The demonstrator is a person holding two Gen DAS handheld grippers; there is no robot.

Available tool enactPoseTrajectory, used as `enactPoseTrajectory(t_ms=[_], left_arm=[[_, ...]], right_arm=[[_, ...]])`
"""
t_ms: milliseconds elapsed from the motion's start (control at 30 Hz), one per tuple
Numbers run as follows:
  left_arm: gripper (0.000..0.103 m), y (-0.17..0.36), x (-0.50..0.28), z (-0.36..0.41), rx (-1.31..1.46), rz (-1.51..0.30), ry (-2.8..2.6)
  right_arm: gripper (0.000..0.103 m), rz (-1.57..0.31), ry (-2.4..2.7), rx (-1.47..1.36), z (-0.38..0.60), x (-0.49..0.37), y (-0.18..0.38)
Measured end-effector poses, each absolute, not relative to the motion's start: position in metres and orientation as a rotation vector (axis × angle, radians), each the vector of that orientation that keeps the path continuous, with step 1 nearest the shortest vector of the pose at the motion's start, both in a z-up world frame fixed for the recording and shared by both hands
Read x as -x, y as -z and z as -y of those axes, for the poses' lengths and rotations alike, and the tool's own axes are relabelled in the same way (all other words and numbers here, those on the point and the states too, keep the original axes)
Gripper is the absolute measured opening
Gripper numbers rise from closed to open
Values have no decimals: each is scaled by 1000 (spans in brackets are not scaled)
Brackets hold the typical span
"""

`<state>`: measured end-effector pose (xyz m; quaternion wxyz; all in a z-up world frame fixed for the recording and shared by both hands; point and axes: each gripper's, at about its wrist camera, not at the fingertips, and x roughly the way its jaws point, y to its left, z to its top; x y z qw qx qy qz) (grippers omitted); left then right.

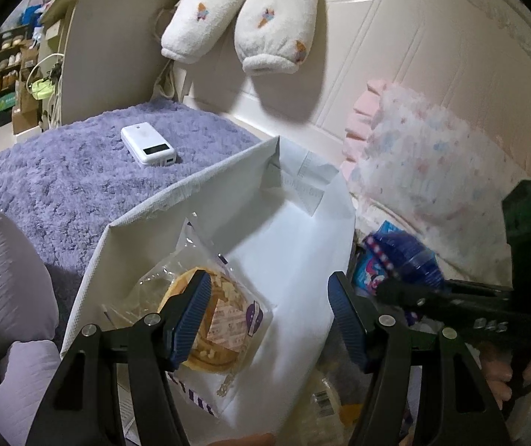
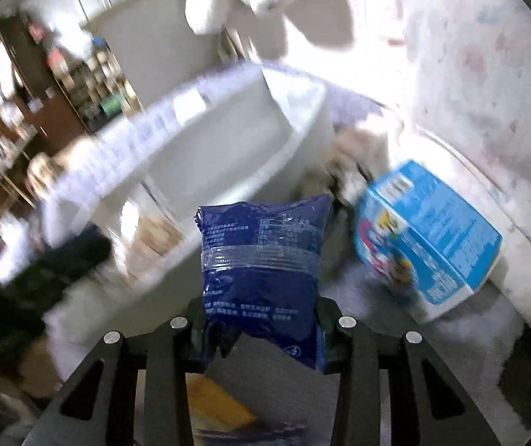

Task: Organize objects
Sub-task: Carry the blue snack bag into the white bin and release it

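Observation:
A white paper bag (image 1: 302,245) stands open on the bed with a wrapped round pastry (image 1: 224,319) inside it. My left gripper (image 1: 269,316) hovers at the bag's mouth, its blue pads apart and pressing on nothing. To the right of the bag, my right gripper (image 2: 261,319) is shut on the lower part of a dark blue snack packet (image 2: 261,252), held upright off the bed. The same packet (image 1: 410,260) shows in the left wrist view, next to the bag's right wall. A light blue carton (image 2: 432,238) lies tilted on the bed beyond the packet.
A white power bank (image 1: 149,145) rests on the fluffy purple blanket (image 1: 61,178) behind the bag. A speckled pink-edged pillow (image 1: 425,171) leans on the headboard at right. White plush sleeves (image 1: 265,18) hang above. A grey cushion (image 1: 5,278) sits at left, with shelves beyond.

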<state>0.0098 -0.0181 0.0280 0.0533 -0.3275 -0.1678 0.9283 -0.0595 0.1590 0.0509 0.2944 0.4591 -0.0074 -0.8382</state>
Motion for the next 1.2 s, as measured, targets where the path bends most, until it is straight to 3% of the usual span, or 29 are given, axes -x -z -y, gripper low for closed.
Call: enactPoseTrajectory(t_ms=[200, 367, 933, 1167, 1200], left_arm=[[67, -32, -13, 26, 965, 585, -2869], [68, -29, -12, 34, 1002, 663, -2879], [68, -23, -12, 55, 1044, 786, -2926], [68, -21, -11, 58, 1062, 811, -2902], [68, -20, -11, 58, 1066, 809, -2900]], right_arm=[[37, 228, 2217, -975, -136, 60, -65], [37, 406, 2134, -981, -123, 71, -51], [37, 543, 2066, -1026, -108, 87, -22], [43, 603, 2032, -1029, -110, 87, -19], [54, 634, 2016, -1024, -113, 88, -19]])
